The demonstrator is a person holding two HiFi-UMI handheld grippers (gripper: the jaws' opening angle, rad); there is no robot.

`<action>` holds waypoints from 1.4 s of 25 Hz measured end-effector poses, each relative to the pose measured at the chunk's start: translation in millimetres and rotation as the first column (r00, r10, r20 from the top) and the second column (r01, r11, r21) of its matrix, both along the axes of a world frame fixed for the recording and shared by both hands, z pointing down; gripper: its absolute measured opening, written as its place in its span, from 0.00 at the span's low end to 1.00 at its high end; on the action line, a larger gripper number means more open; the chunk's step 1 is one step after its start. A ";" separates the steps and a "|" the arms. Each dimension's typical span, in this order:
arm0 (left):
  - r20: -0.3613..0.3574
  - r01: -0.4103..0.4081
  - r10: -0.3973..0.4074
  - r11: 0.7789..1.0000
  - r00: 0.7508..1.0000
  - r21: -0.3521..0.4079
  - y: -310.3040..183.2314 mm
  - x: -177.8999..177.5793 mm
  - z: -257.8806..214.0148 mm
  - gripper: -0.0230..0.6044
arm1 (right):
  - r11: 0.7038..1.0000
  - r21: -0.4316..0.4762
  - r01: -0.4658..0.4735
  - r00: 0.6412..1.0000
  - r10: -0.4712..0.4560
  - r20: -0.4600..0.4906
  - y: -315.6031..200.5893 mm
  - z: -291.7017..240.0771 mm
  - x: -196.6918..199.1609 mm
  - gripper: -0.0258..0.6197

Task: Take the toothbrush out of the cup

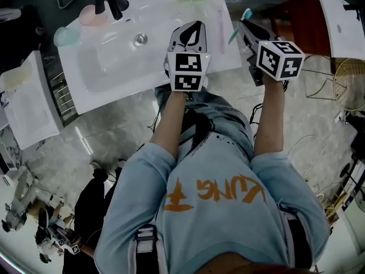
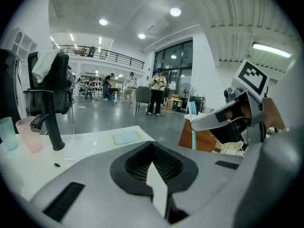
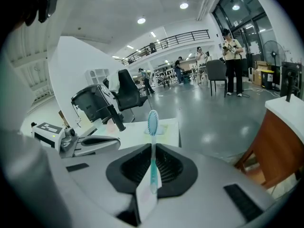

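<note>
**A:** Since the right gripper (image 3: 149,177) has its jaws nearly together, what sits between them?

**B:** The teal toothbrush (image 3: 152,148). It is clamped by its handle and stands upright, with the bristle head poking out past the jaw tips.

**A:** And the cups?

**B:** The pink cup (image 2: 28,134) and the teal cup (image 2: 6,133) stand on the white worktop (image 2: 95,144). They are well ahead and to the left of the left gripper (image 2: 154,172), beside the black tap (image 2: 50,122). The toothbrush is well apart from both.

**A:** And the left jaws?

**B:** Closed together, with nothing between them.
</note>
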State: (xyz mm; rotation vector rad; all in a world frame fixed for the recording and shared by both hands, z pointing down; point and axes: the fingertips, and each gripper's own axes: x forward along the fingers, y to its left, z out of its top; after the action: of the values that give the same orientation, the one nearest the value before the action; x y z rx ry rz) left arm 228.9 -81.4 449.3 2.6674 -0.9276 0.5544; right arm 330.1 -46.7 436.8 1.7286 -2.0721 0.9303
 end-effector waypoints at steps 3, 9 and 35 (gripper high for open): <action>0.010 0.009 -0.008 1.000 1.000 -0.017 6.5 3.4 10.8 0.07 | 0.999 -0.021 0.023 0.999 -0.023 0.029 1.8 13.5 -0.6 0.10; 0.021 0.019 -0.018 0.999 1.000 -0.041 17.5 1.2 27.0 0.07 | 1.000 -0.018 0.020 0.992 -0.018 0.123 -7.7 35.8 -1.0 0.10; 0.079 0.083 -0.076 0.991 0.994 -0.100 6.8 -23.3 59.6 0.07 | 0.965 -0.162 -0.207 0.920 0.248 0.304 -26.9 113.3 14.0 0.10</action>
State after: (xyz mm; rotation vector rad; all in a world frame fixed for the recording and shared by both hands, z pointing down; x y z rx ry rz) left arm 205.5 -74.6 508.9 2.5215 -0.9931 0.6693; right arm 344.1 -73.6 550.0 1.8820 -1.9676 1.4724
